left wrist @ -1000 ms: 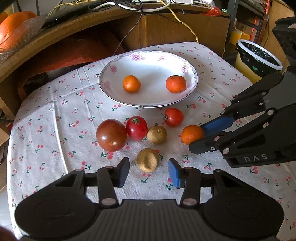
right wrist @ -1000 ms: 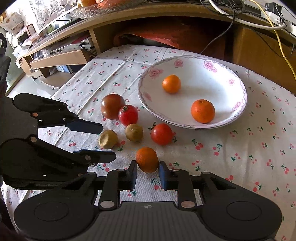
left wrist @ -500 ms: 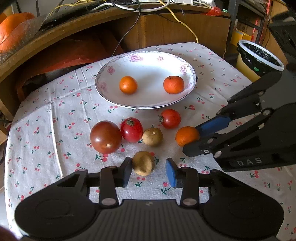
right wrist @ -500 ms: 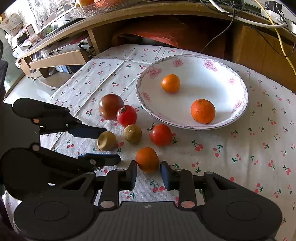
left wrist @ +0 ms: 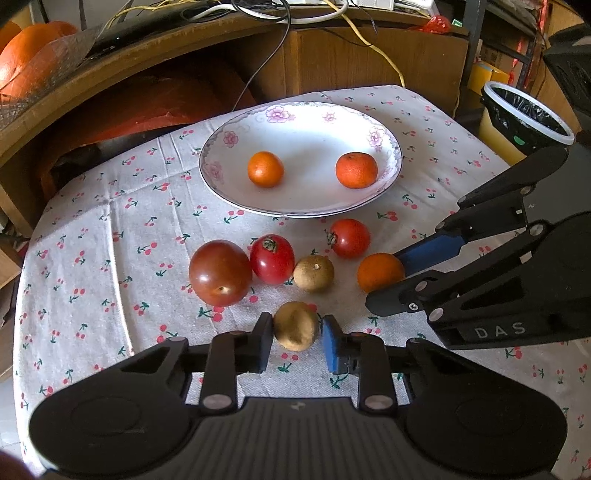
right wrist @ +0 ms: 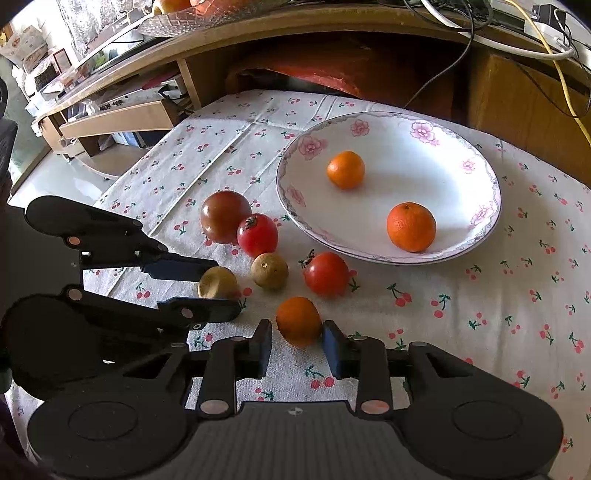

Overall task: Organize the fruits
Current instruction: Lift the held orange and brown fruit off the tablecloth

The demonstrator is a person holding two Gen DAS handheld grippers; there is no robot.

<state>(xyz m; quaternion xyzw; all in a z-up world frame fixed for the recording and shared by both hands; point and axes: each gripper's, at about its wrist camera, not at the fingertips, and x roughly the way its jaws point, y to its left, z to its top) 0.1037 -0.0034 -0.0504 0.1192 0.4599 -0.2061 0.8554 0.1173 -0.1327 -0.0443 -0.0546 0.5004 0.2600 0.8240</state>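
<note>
1. Black-and-blue fingers of the left gripper bracket the nearest brown fruit; left pad touching or nearly touching it, a thin sliver of gap on the right pad, so not clearly clamped; fruit sits on the cloth
2. Right gripper fingers are apart around the loose orange; small gaps on both sides, orange resting on the cloth
3. From the left wrist view the right gripper's fingers flank that same orange, blue pad behind it, black finger in front
4. From the right wrist view the left gripper's fingers sit either side of the brown fruit
5. Just beyond: second brown fruit, small red tomato touching the large dark tomato, another red tomato near the plate edge
6. White floral plate further back holds two oranges, left one and right one, well apart
7. All of it on a counter under a cherry-print cloth
8. Bin with black liner off the far right corner; wooden shelf with cables behind
</note>
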